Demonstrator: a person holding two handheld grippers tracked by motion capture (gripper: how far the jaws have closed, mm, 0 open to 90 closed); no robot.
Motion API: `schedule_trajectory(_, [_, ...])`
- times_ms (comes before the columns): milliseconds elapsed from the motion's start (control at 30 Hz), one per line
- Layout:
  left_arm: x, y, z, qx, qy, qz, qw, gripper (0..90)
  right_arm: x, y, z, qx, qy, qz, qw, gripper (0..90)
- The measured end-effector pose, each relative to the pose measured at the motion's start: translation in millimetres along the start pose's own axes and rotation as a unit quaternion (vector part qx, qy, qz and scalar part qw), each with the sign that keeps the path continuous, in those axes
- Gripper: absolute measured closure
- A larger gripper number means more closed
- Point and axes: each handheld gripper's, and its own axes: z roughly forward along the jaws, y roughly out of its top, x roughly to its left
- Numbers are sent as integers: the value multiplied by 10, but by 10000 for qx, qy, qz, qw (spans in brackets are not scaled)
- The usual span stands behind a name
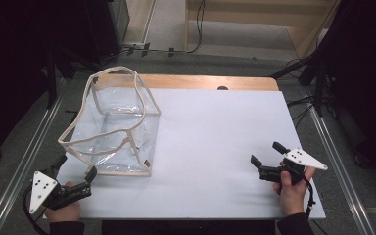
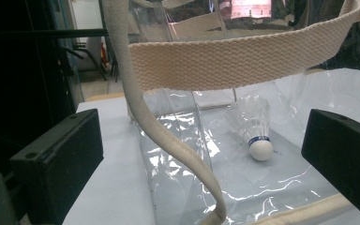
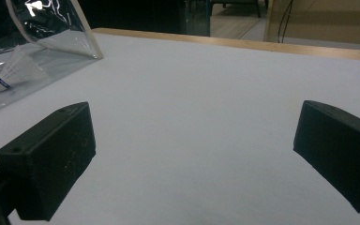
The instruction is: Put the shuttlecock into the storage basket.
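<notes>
Lying inside clear bag (image 2: 178,154), white shuttlecock (image 2: 258,136)

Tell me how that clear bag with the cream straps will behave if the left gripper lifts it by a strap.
The clear bag would probably sag; its thin film walls are wrinkled and its strap droops. It looks light. The shuttlecock lying inside would likely slide or roll.

Right gripper (image 3: 194,154) jaws stood wide apart over bare white table sheet (image 3: 206,103), holding nothing. Far left, a shuttlecock (image 3: 14,70) lay inside the clear bag (image 3: 51,28).
</notes>
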Motion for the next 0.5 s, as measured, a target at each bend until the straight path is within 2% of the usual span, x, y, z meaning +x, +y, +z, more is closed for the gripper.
schedule_trajectory(300, [-1,1,2,14,-6,12,10000,0,-160,-85,-192,-19,-242,114,9996,0])
schedule_trajectory(500, [-2,1,4,15,-8,7,10000,0,-265,-153,-295,6,-385,81,9992,0])
